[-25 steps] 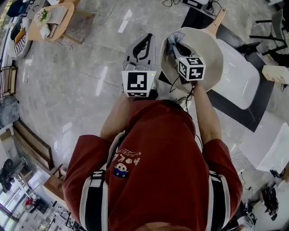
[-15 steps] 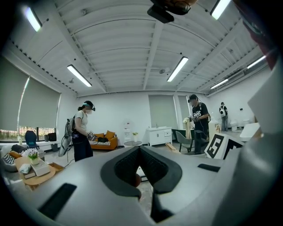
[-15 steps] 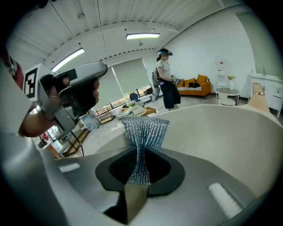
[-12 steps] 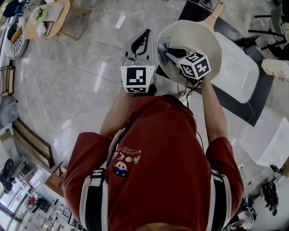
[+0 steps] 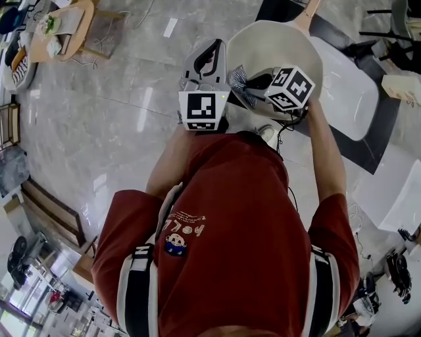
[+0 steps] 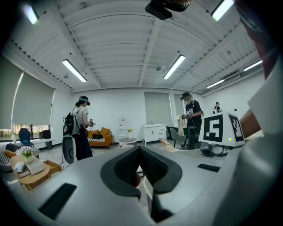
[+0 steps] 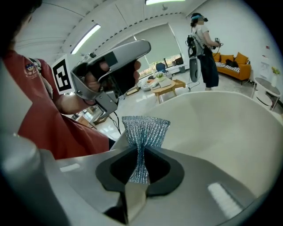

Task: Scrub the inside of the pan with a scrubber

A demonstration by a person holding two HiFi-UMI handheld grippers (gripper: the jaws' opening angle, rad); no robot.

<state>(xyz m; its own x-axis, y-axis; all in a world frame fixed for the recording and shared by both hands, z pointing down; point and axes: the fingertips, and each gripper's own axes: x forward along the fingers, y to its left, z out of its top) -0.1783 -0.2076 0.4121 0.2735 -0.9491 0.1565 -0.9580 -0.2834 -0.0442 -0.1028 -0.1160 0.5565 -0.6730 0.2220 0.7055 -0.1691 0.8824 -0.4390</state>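
Head view gives us the pan, handle pointing away; the right gripper reaches across it, scrubber aimed left at the near-left rim. The left gripper stands just outside that rim. Left gripper view: its fingers are together, holding nothing we can see. Right gripper view: fingers pinch the scrubber's waist; its fanned end sits at the rim, the pan's inside lying ahead and right. We judge the stroke is the right arm's.
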